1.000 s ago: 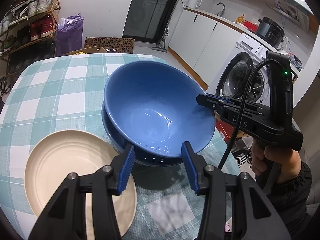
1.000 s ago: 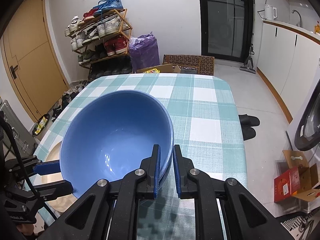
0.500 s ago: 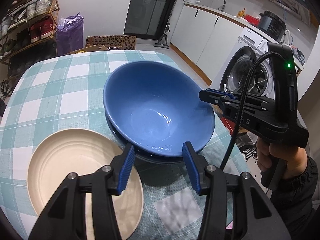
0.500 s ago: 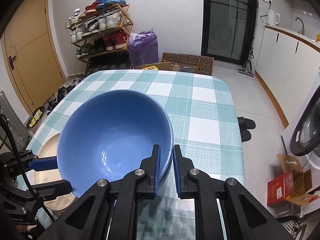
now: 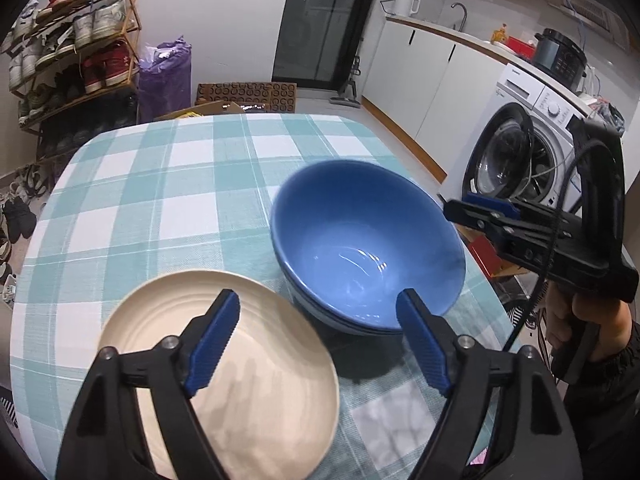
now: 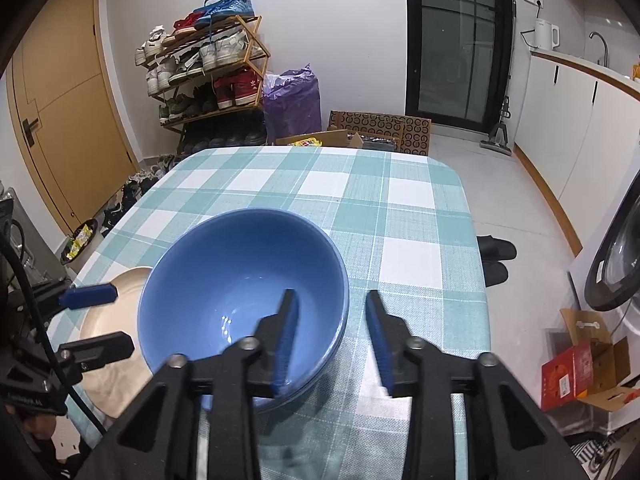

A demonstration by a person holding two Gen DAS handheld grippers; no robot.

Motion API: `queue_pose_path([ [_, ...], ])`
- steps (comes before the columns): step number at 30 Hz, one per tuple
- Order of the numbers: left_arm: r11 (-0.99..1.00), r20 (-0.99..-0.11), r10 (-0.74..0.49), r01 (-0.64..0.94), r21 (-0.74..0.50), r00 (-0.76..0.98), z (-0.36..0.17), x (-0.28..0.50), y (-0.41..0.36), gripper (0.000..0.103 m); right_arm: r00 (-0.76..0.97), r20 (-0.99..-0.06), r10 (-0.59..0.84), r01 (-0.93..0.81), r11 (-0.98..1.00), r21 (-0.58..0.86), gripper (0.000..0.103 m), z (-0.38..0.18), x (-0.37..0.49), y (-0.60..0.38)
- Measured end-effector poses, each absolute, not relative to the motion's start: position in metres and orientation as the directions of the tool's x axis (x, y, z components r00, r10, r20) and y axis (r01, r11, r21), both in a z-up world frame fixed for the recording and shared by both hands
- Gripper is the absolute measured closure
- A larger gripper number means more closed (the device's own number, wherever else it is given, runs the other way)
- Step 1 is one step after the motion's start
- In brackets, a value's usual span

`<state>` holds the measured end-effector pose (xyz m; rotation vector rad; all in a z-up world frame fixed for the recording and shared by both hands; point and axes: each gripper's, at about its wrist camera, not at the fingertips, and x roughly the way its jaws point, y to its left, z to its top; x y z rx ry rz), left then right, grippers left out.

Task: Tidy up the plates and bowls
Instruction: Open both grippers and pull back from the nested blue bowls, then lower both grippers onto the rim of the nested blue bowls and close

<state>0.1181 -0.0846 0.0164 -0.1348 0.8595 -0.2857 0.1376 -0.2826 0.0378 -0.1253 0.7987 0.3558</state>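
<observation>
A blue bowl sits nested in another blue bowl on the checked table; it also shows in the right wrist view. A cream plate lies beside the stack, and shows in the right wrist view. My right gripper is open, its jaws straddling the bowl's near rim without touching. In the left wrist view it hangs at the bowl's right side. My left gripper is open and empty above the plate's edge and the bowls.
The teal checked tablecloth covers the table. A washing machine stands right of the table. A shoe rack, a purple bag and cardboard boxes lie beyond the far edge.
My right gripper has opened and let go of the blue bowl, which now rests in the lower bowl. Both grippers have pulled back and up from the stack.
</observation>
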Motion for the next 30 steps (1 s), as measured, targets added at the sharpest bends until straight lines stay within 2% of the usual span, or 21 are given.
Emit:
queue_pose_path([
  [1, 0.953, -0.725, -0.303, 0.193, -0.233, 0.619, 0.016, 0.118, -0.083, 0.016, 0.643, -0.718, 0.268, -0.362, 0.932, 0.024, 0.064, 0.039, 0.136, -0.284],
  [3, 0.955, -0.719, -0.296, 0.183, -0.233, 0.629, 0.017, 0.120, -0.080, 0.012, 0.646, -0.714, 0.271, -0.365, 0.931, 0.023, 0.053, 0.040, 0.134, -0.284],
  [4, 0.957, -0.714, -0.288, 0.172, -0.232, 0.638, 0.017, 0.121, -0.077, 0.005, 0.648, -0.710, 0.274, -0.366, 0.930, 0.026, 0.047, 0.041, 0.133, -0.285],
  [6, 0.958, -0.706, -0.283, 0.165, -0.233, 0.649, 0.018, 0.122, -0.074, 0.000, 0.648, -0.703, 0.291, -0.372, 0.927, 0.041, 0.032, 0.042, 0.130, -0.286],
  [7, 0.957, -0.699, -0.286, 0.168, -0.235, 0.655, 0.019, 0.123, -0.072, 0.000, 0.650, -0.700, 0.297, -0.373, 0.927, 0.047, 0.022, 0.042, 0.128, -0.287],
  [8, 0.957, -0.698, -0.288, 0.170, -0.235, 0.655, 0.019, 0.123, -0.071, 0.000, 0.654, -0.696, 0.295, -0.368, 0.929, 0.048, 0.018, 0.043, 0.127, -0.288],
  [10, 0.956, -0.697, -0.291, 0.177, -0.233, 0.655, 0.019, 0.125, -0.070, 0.000, 0.665, -0.693, 0.279, -0.350, 0.936, 0.041, 0.014, 0.044, 0.124, -0.290],
  [13, 0.961, -0.696, -0.276, 0.181, -0.209, 0.663, 0.020, 0.128, -0.070, 0.000, 0.669, -0.691, 0.275, -0.338, 0.940, 0.047, 0.003, 0.044, 0.121, -0.293],
  [30, 0.977, -0.723, -0.213, 0.141, -0.160, 0.657, 0.005, 0.153, -0.060, 0.000, 0.655, -0.696, 0.293, -0.267, 0.952, 0.149, 0.001, 0.026, 0.118, -0.310],
])
